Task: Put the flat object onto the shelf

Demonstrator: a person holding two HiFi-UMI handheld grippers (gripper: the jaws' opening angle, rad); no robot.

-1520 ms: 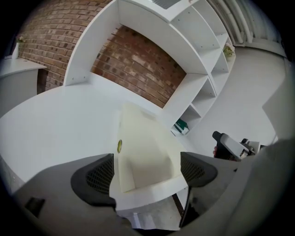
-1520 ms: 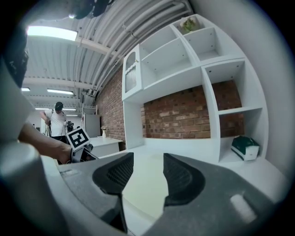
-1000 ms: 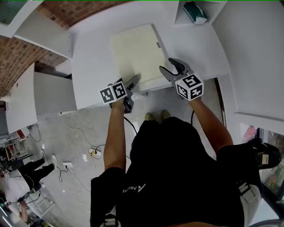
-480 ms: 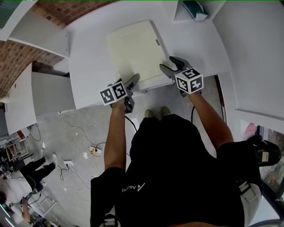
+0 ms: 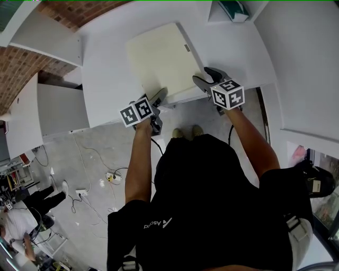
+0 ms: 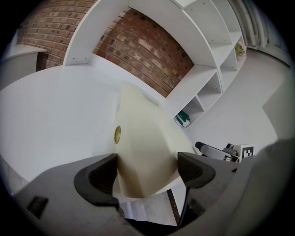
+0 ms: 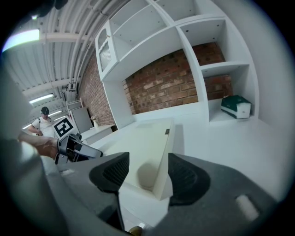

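a broad white shelf surface (image 5: 106,79) carries the flat object (image 5: 159,58), a cream slab lying face-down-flat with its near edge almost at the surface's front lip; beyond the flat object rises a red brick wall (image 7: 170,87) framed by white open cubbies (image 7: 221,83); below the front lip, on the person's side of the flat object, is a pale marbled floor (image 5: 95,153) with loose cables (image 5: 114,180) and another person (image 5: 32,201) standing well off.

in the cubby past the flat object's far right corner sits a green-and-white box (image 5: 233,11), well apart from it; a small grey tag (image 5: 187,48) sits by the flat object's right edge, and a little round yellow sticker (image 6: 117,134) on its left side face.

the left gripper (image 5: 159,97) is at the flat object's near left corner, jaws spread wide with that corner showing between them, neither pad pressing it; the right gripper (image 5: 205,77) is at the near right corner, jaws likewise spread and set to either side of the right edge; nothing else lies near the flat object.
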